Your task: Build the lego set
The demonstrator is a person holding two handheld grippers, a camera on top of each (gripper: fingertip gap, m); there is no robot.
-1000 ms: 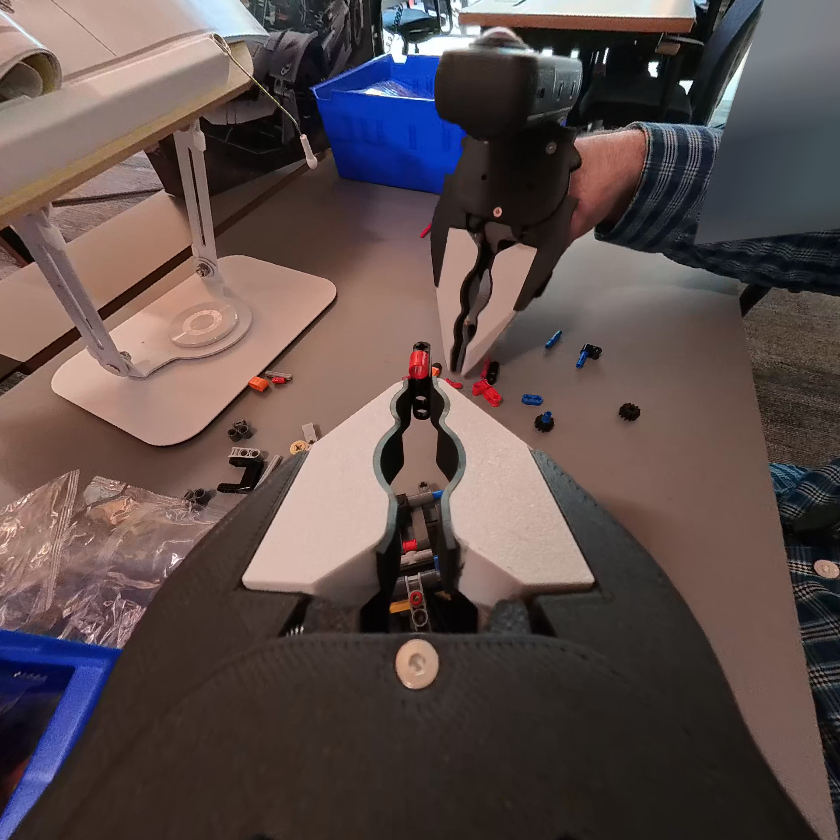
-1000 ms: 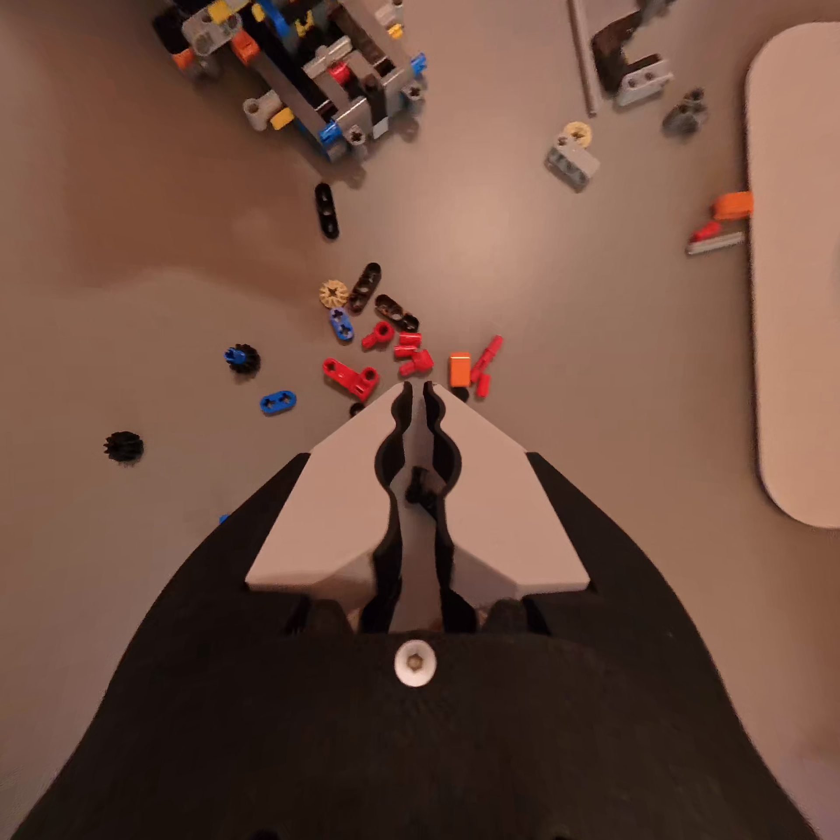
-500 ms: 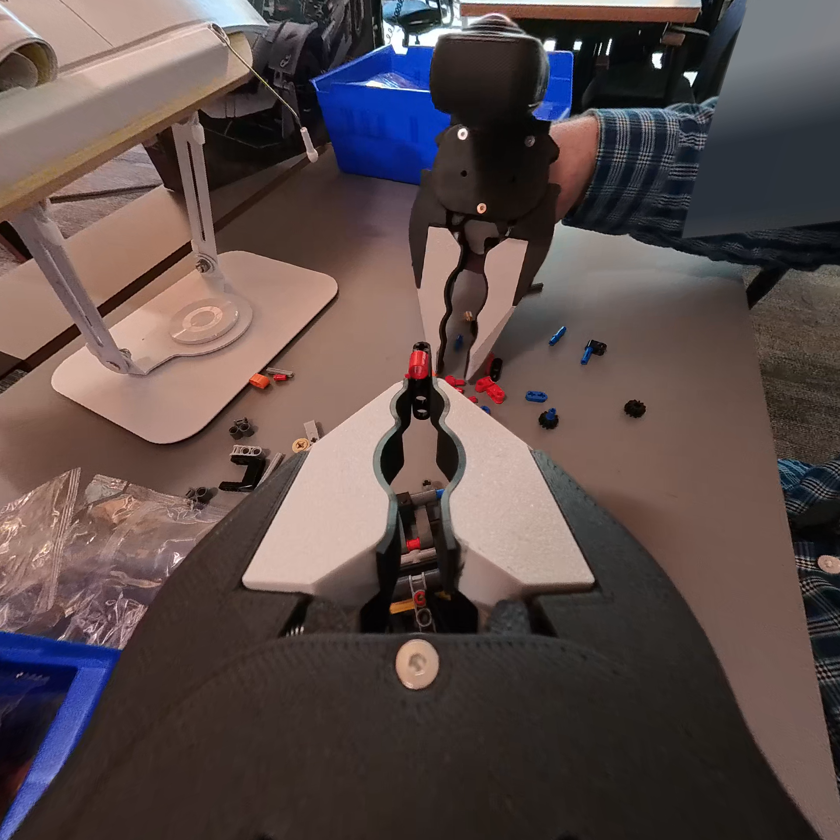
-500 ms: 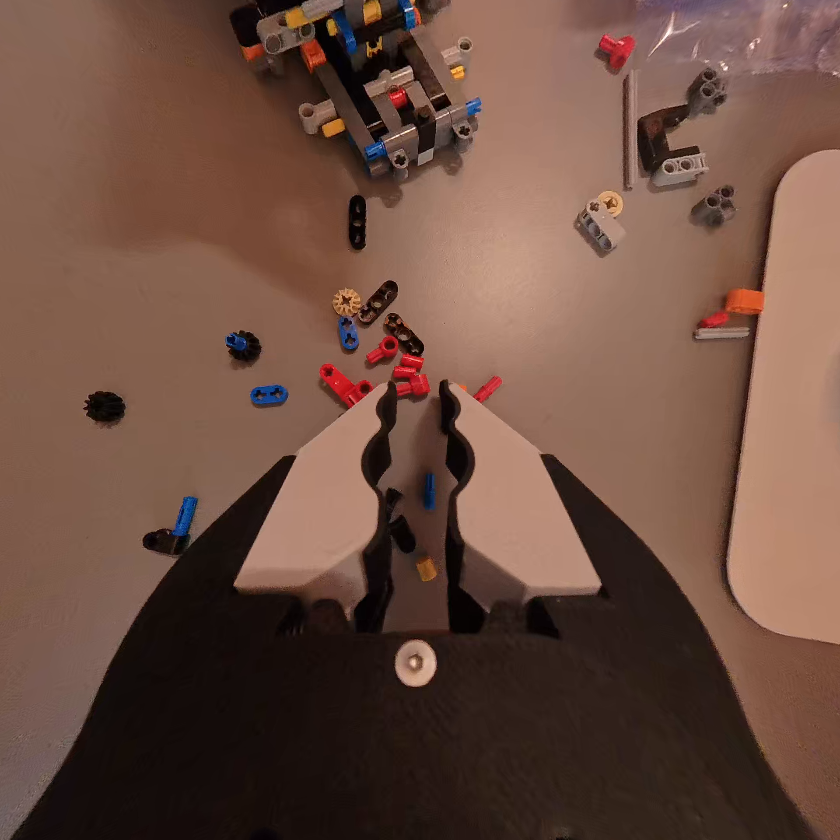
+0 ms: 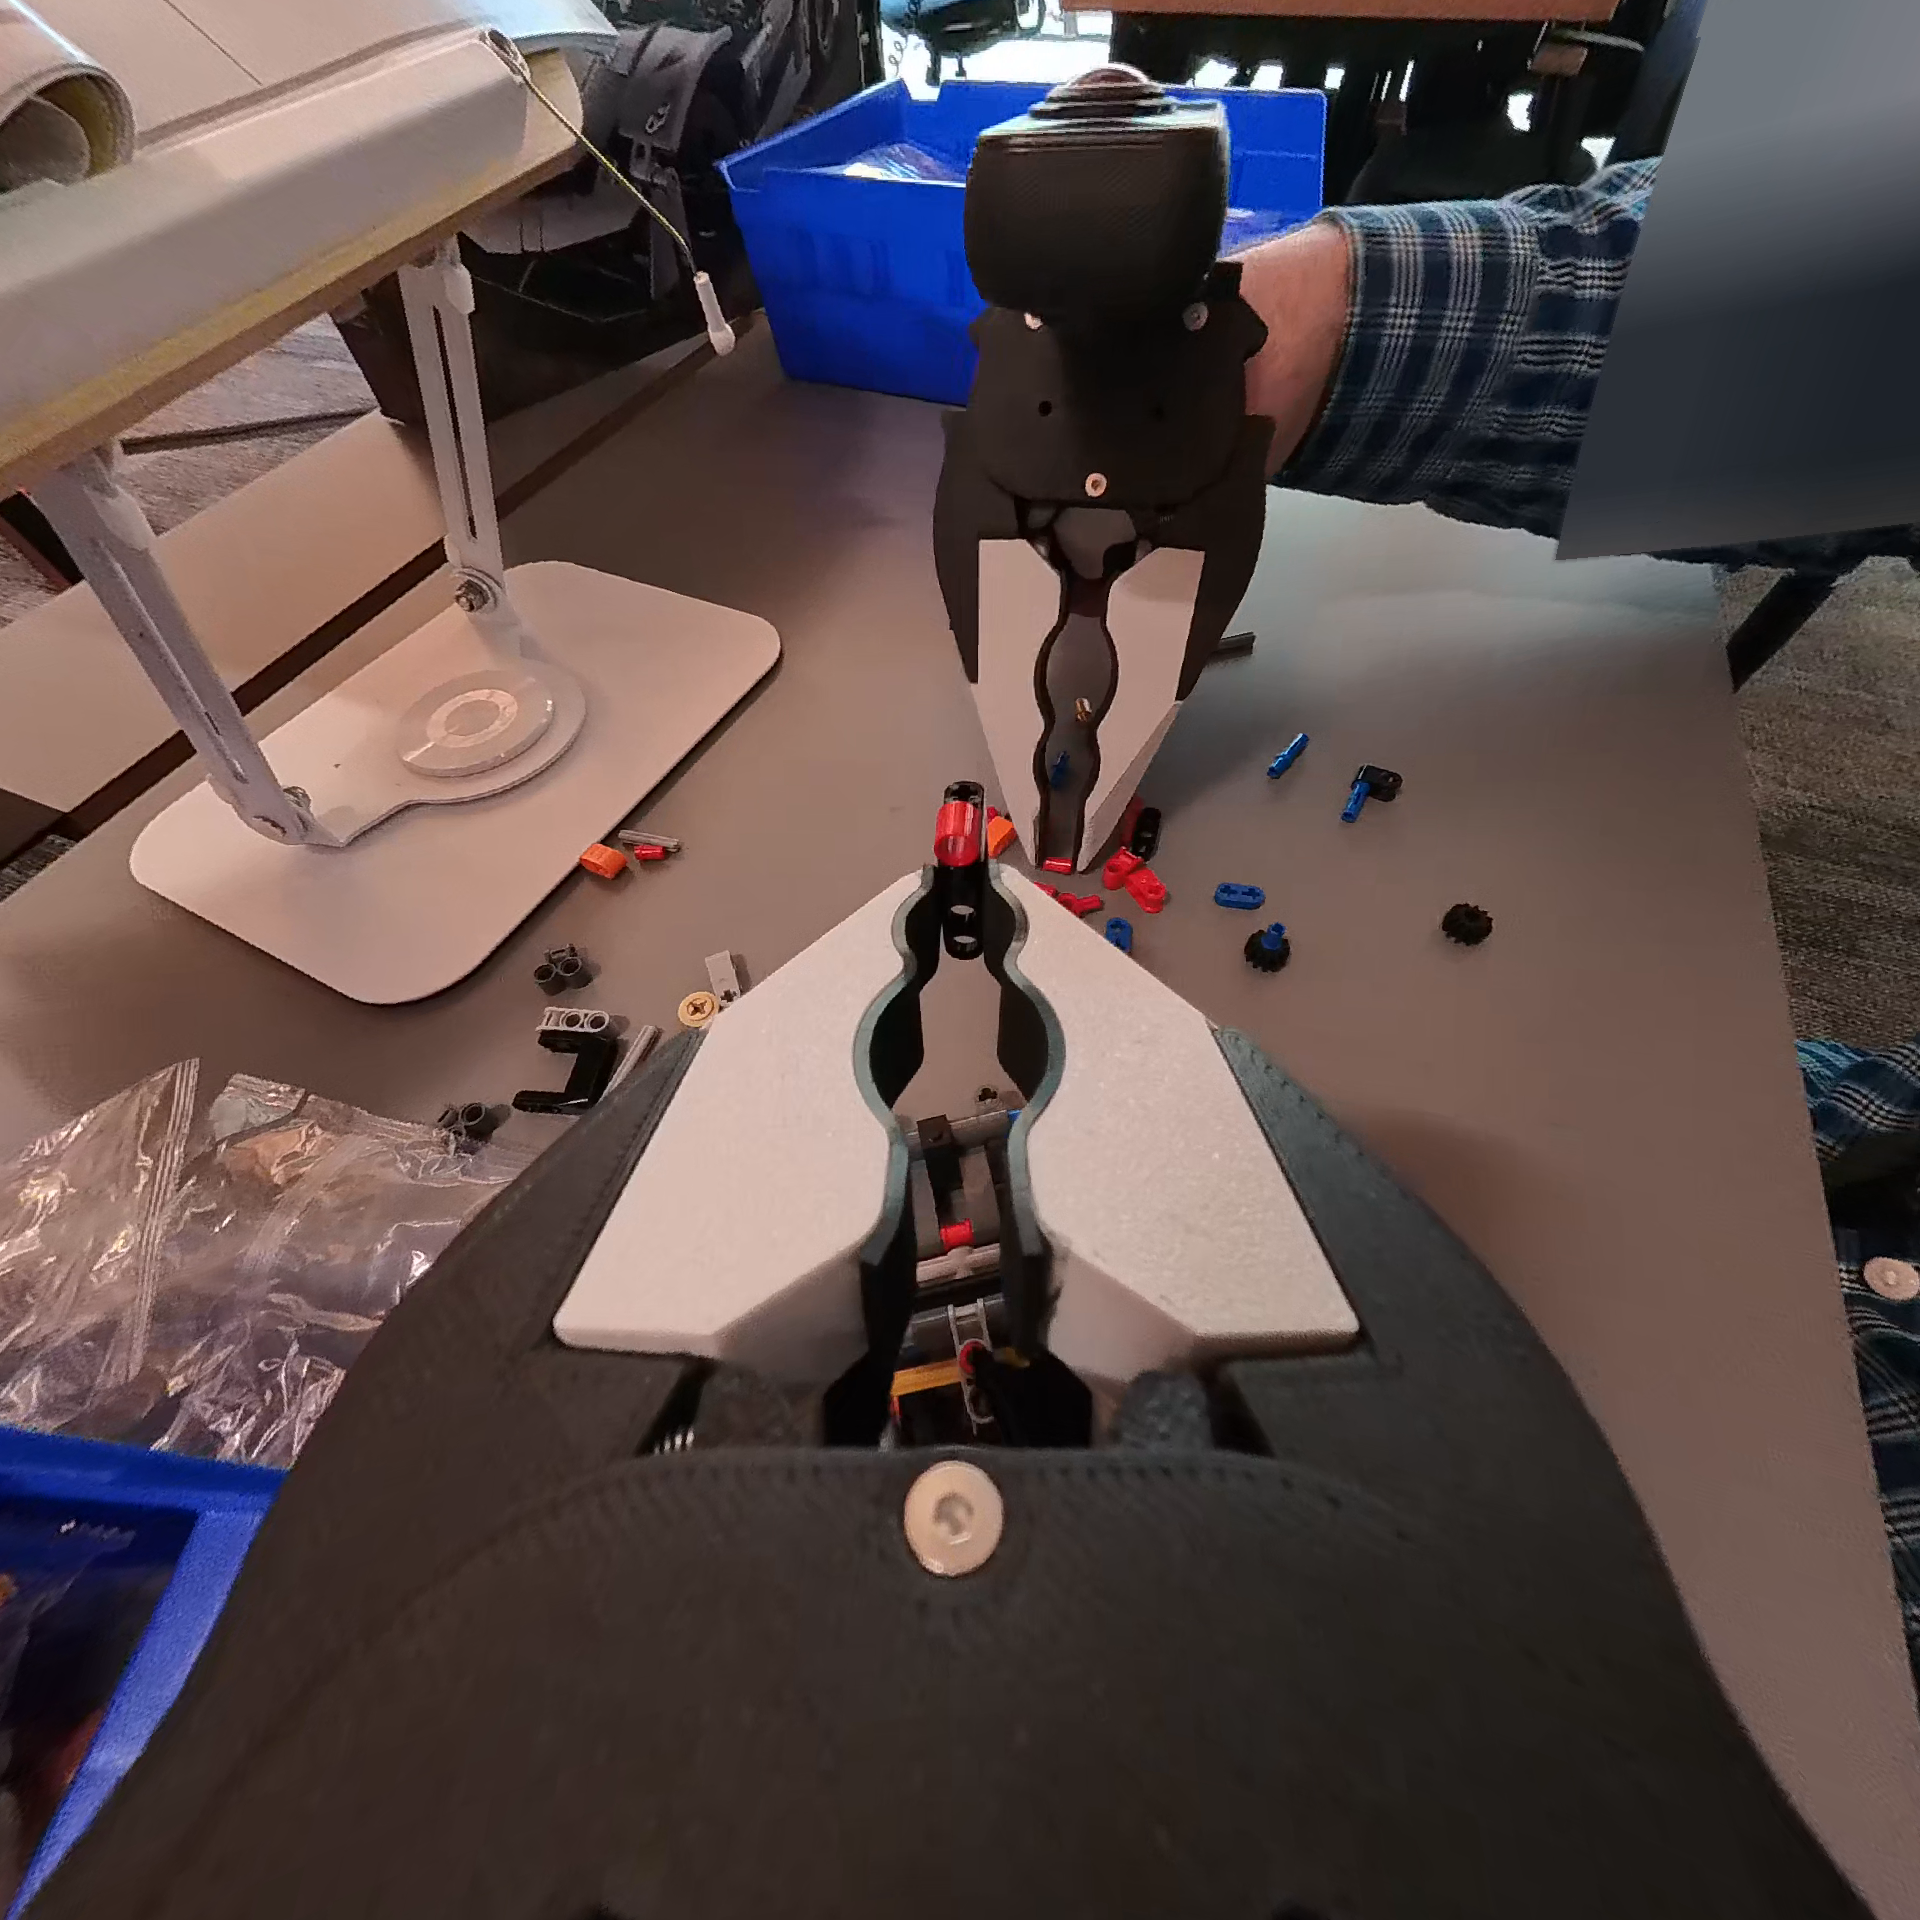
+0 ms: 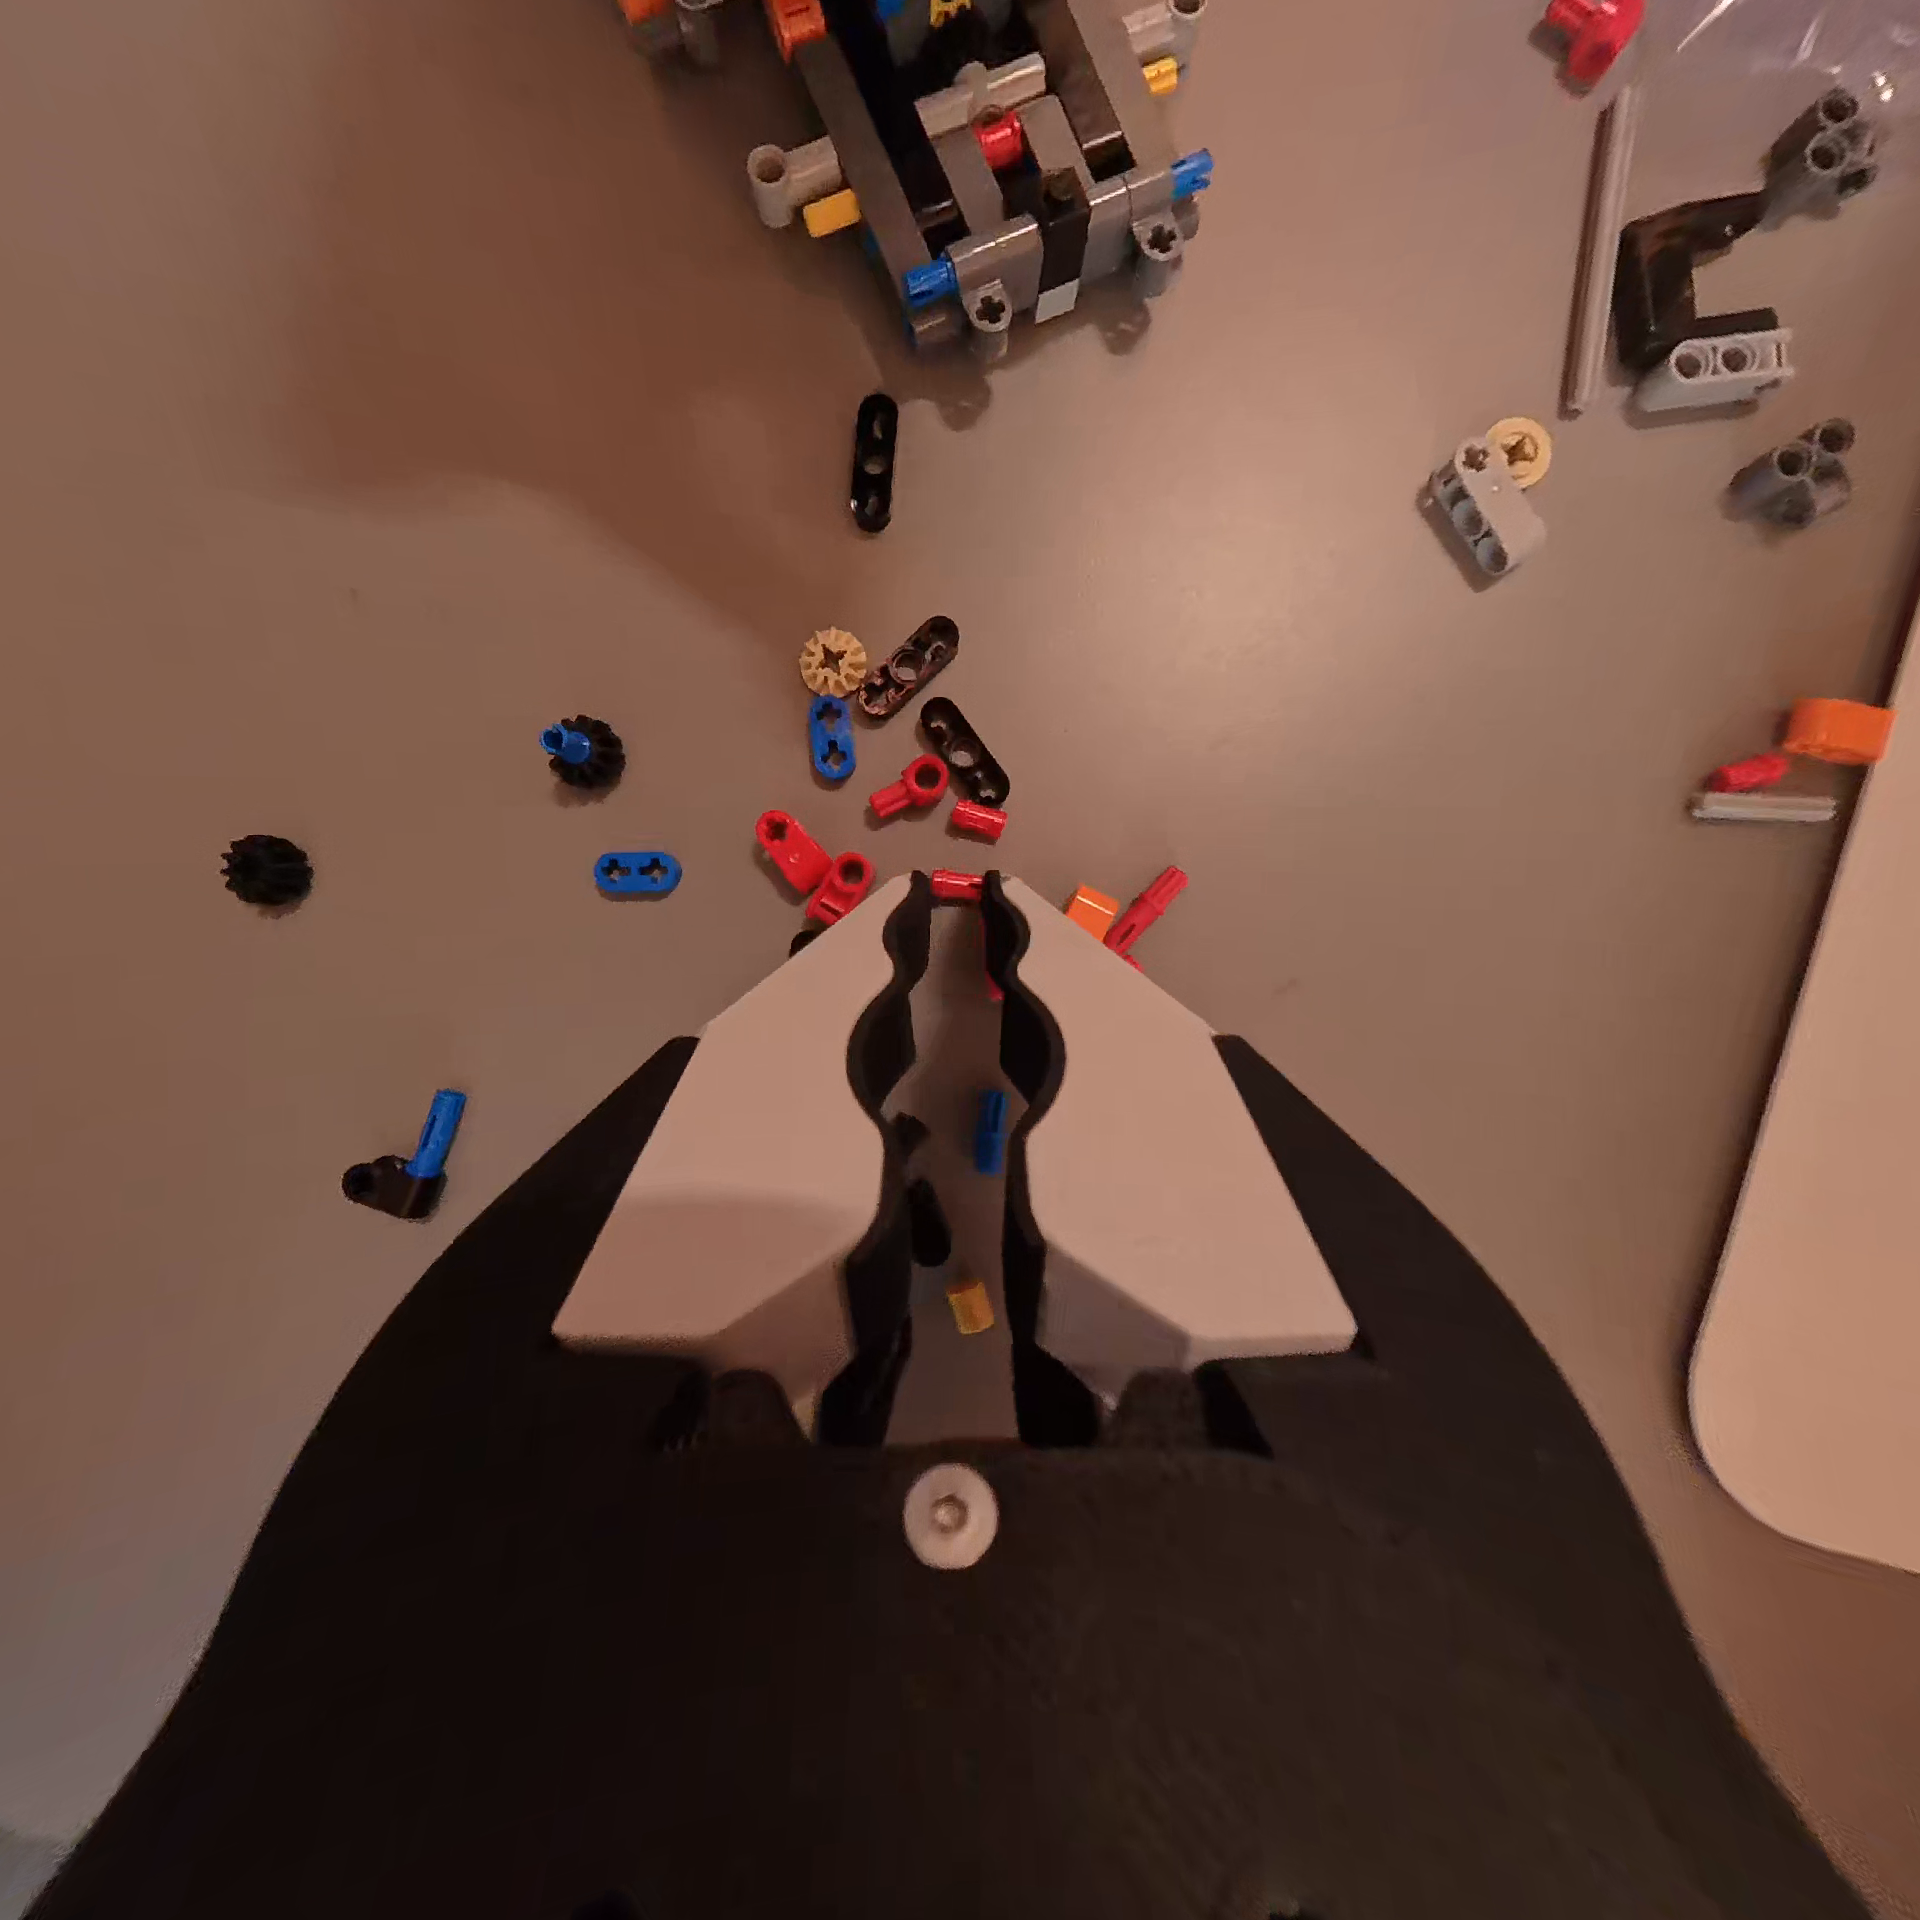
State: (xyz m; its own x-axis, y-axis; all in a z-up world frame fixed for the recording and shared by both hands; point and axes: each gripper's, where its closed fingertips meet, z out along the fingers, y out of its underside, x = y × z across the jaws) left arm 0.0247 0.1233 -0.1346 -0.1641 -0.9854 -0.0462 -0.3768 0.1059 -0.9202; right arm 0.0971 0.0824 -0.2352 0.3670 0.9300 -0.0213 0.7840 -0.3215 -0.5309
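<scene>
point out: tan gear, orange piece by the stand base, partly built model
tan gear [image 6: 832, 661], right wrist view, its centre hub.
orange piece [image 6: 1837, 729], right wrist view, its top face.
partly built model [image 6: 997, 197], right wrist view, its grey crossbeam.

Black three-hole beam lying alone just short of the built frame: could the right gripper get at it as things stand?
Probably not yet: the right gripper is shut on a small red pin. The path itself looks free; the black beam lies alone on bare table ahead.
</scene>
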